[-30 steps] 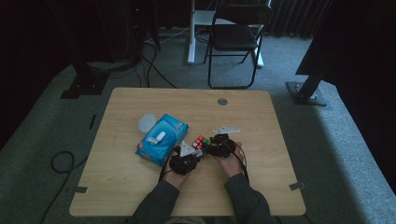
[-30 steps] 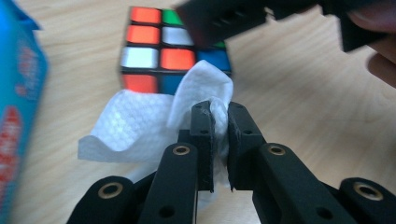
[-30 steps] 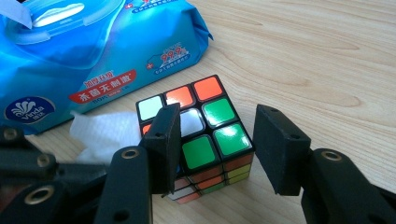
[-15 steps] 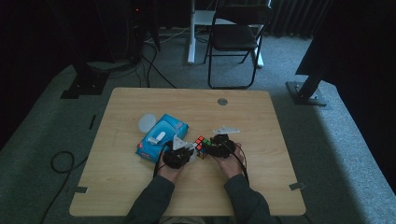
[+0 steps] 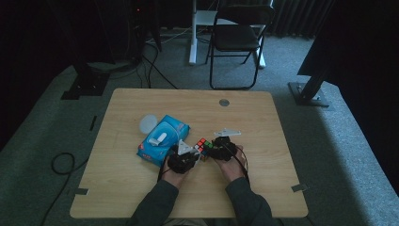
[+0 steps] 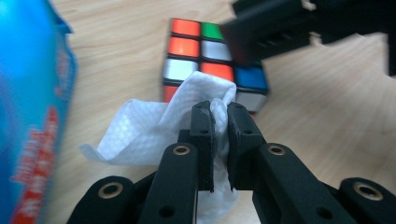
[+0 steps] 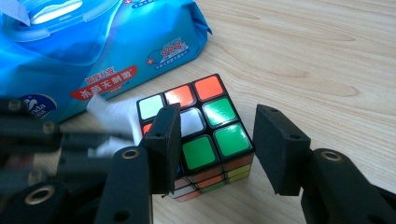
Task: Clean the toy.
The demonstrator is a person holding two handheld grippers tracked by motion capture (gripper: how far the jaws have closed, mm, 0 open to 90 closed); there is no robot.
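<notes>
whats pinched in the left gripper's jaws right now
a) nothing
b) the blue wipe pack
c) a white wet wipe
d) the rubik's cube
c: in the left gripper view the left gripper has its jaws closed on a crumpled white wipe held against the side of the cube, with the blue pack off to the side, untouched.

L gripper (image 5: 194,151) w/ its white wipe (image 6: 154,126) shifted a bit left, toward the blue pack (image 5: 162,139), then back beside the cube (image 5: 204,145).

White wipe (image 6: 154,135) between fingers (image 6: 203,135), against cube (image 6: 210,60)
</notes>
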